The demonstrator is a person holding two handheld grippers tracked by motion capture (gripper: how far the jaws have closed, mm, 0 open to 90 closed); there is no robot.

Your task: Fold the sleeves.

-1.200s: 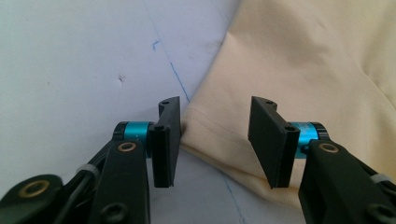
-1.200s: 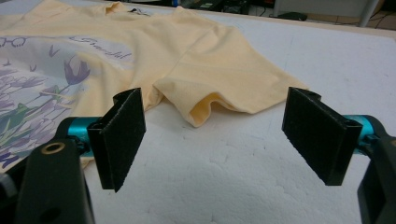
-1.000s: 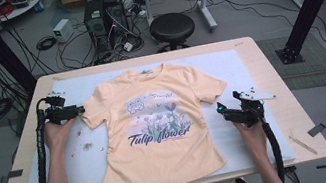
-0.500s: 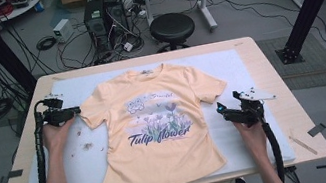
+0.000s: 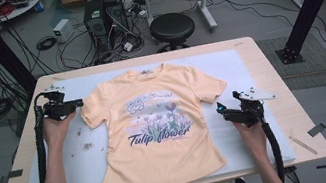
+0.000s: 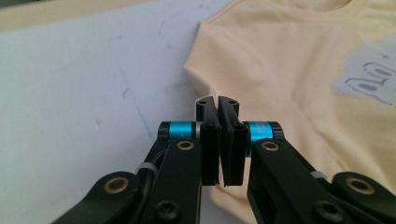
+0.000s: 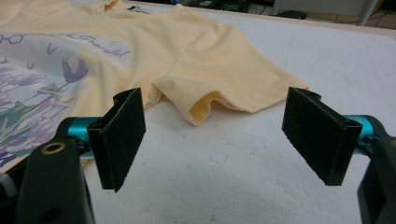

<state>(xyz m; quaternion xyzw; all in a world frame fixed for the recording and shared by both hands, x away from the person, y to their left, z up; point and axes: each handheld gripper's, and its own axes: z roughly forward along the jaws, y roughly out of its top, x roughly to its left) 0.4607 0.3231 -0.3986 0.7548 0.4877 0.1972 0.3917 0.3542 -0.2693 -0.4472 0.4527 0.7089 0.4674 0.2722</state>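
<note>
Left gripper [image 6: 218, 105] pressed together, seemingly on sleeve hem [image 6: 198, 81], T-shirt's [image 5: 156, 123] 9 o'clock side. Right gripper [image 7: 224, 135] spread, empty. Risk: thin fabric slips out.

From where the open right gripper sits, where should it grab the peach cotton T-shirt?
Probably the peach cotton T-shirt's near sleeve hem, approached low from the white mat's side: that edge buckles up off the mat, facing the open right gripper, so one jaw could slide under.
</note>
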